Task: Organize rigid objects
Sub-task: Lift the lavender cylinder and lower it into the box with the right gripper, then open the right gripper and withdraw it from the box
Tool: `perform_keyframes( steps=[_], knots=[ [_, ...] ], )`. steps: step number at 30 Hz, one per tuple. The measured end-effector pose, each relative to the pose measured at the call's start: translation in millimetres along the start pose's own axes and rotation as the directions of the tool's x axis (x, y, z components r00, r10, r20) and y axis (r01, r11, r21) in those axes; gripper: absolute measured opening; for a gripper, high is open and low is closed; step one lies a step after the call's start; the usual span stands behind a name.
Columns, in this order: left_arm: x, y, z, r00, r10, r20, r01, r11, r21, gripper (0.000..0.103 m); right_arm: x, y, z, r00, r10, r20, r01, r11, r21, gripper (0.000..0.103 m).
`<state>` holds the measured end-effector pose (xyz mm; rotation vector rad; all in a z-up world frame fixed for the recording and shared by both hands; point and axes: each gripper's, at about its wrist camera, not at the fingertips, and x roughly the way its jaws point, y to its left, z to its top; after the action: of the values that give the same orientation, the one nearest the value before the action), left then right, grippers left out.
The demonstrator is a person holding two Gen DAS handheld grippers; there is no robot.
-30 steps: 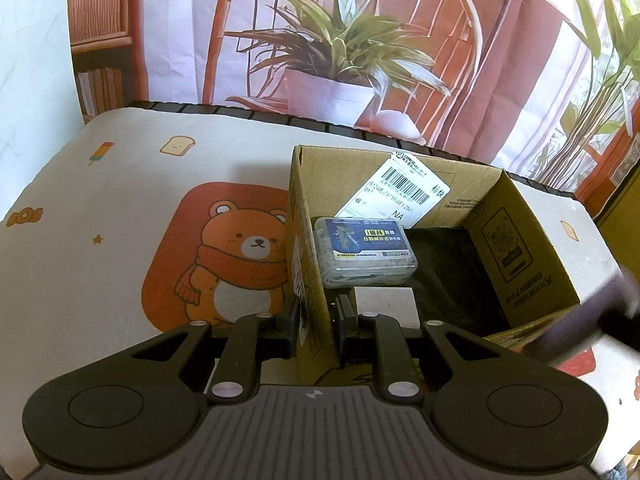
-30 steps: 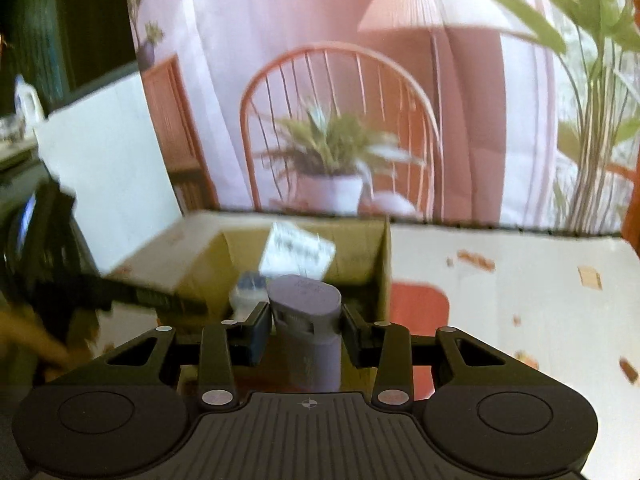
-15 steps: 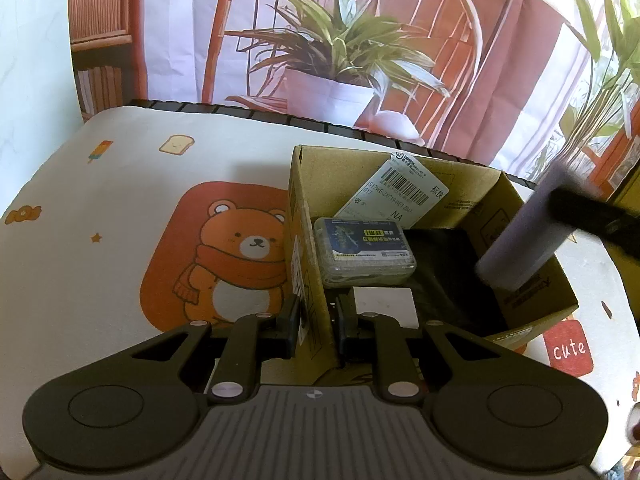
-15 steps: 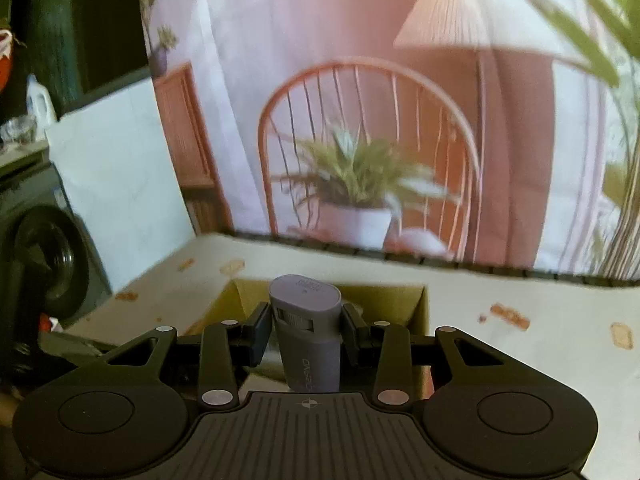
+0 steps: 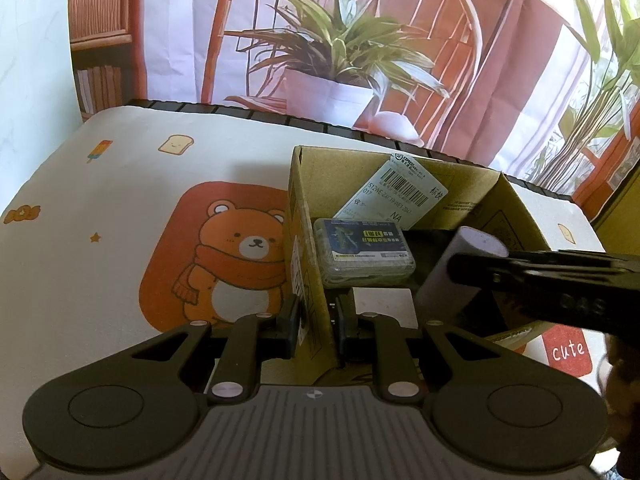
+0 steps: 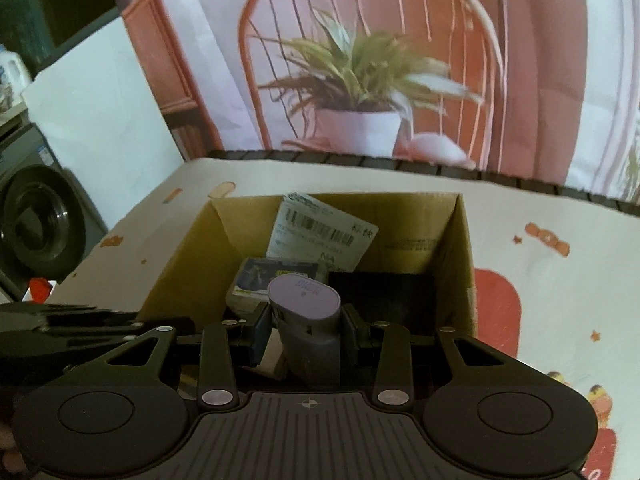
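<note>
Left gripper (image 5: 316,320): its jaws were pinched on the near left wall of the open brown cardboard box (image 5: 308,216), steadying it.
Right gripper (image 6: 304,330): its jaws were clamped on the sides of a lilac, oval-ended plastic cylinder (image 6: 306,320), held tilted above the box's open top, over its near middle.
Box contents: a clear plastic case with a blue printed label (image 5: 364,252) lay against the left wall; a white shipping label with a barcode (image 5: 404,196) leaned on the far wall; something flat and black (image 6: 384,296) covered the floor on the right, and I could not tell what it was.
Risk, landing: released from this height, the cylinder would probably strike the clear case and roll or bounce, since its body is round.
Risk, box: if the left pinch slipped, a knock from the right gripper could shove the light box across the cloth.
Risk, rim: lowering off-centre could catch a finger on the near wall.
Surface: a table under a cream cloth printed with a bear in a scarf (image 5: 244,260), toast and ice lollies.
Room: a printed backdrop of an orange chair and potted plant (image 5: 340,60) hung behind; a washing machine (image 6: 36,220) stood at the left.
</note>
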<state>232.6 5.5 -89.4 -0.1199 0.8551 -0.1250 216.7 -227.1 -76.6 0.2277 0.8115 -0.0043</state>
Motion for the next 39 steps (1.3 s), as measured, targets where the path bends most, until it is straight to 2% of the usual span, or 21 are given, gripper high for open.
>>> perform_keyframes(
  steps=[11,17,25,30,33,35,39],
  knots=[
    [0,0,0,1.0,0.0,0.0,0.0,1.0,0.001,0.02,22,0,12,0.997,-0.079,0.001,0.079,0.995,0.06,0.034],
    [0,-2,0,1.0,0.006,0.001,-0.006,1.0,0.007,0.02,32,-6,13,0.988,-0.152,-0.013,0.152,0.983,0.098,0.033],
    [0,-1,1,1.0,0.005,-0.001,-0.005,1.0,0.01,0.02,41,-3,14,0.984,-0.178,-0.026,0.18,0.981,0.068,0.034],
    [0,-1,1,1.0,0.007,-0.002,-0.007,1.0,0.013,0.02,36,3,14,0.983,-0.183,0.012,0.182,0.983,0.028,0.043],
    [0,-2,1,1.0,0.008,-0.002,-0.008,1.0,0.013,0.02,29,8,14,0.983,-0.178,0.045,0.178,0.984,0.008,0.054],
    [0,-1,2,1.0,0.008,-0.003,-0.008,1.0,0.013,0.02,21,12,14,0.982,-0.171,0.084,0.172,0.985,-0.007,0.069],
    [0,-2,1,1.0,0.009,-0.002,-0.009,1.0,0.014,0.02,4,18,13,0.974,-0.166,0.151,0.174,0.984,-0.04,0.082]
  ],
)
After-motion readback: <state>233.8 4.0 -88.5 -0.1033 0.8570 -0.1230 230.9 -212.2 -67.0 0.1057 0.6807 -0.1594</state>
